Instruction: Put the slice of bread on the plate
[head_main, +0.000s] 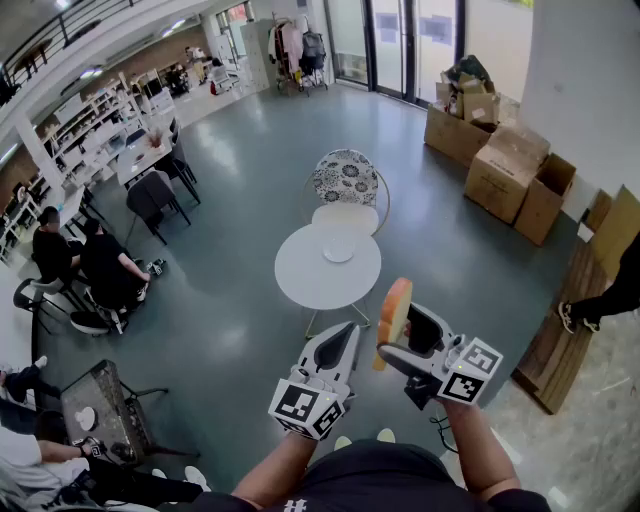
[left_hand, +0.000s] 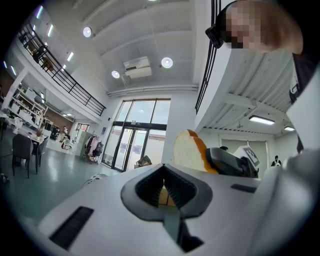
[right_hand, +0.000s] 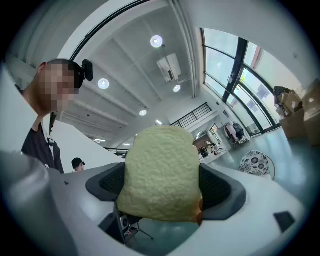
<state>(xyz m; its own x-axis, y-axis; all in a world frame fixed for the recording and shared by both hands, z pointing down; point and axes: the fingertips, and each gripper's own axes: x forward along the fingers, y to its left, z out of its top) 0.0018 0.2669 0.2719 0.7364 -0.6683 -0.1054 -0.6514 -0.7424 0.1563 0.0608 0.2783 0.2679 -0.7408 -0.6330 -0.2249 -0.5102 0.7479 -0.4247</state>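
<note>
Clamping bread slice (right_hand: 160, 172), right gripper (head_main: 398, 330) jaws wide; left gripper (left_hand: 164, 189) prob. shut.

The head view looks steeply down from above the person onto the left tongs (head_main: 343, 336) and right tongs (head_main: 402, 337) — the round desk (head_main: 300, 278) and floor (head_main: 240, 180) lie beyond. Each tongs view sits close behind its own jaws, tilted slightly upward; both share the ceiling (left_hand: 150, 30), glass doors (left_hand: 137, 132) and slice of bread (right_hand: 160, 172).

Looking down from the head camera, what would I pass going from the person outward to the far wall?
slice of bread → round white table bearing the plate → patterned chair → glass doors
</note>
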